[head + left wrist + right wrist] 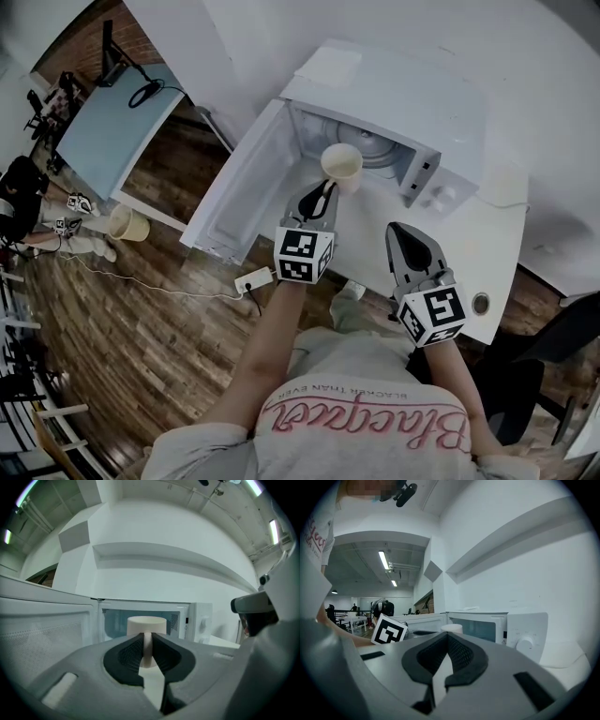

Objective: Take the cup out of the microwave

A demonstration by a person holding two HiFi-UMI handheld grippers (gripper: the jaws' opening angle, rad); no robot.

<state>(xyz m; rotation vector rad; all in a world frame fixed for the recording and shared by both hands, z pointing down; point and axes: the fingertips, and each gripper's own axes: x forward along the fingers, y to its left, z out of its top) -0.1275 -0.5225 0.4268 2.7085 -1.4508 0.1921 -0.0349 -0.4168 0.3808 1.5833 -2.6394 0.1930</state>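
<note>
Jaws of the left gripper [148, 638] pinch a thin cream strip, probably the handle, of the cream cylindrical cup [146, 623]. It stands upright at 12 o'clock, at the mouth of the white microwave [394, 94]. Right gripper [447, 641] closed on nothing, farther off at 4 o'clock. Cup base hidden.

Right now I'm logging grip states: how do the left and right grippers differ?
The left gripper is shut on the cup; the right gripper is shut on nothing. The left gripper reaches to the open front of the microwave; the right gripper hangs back over the table. Both point toward the microwave.
</note>
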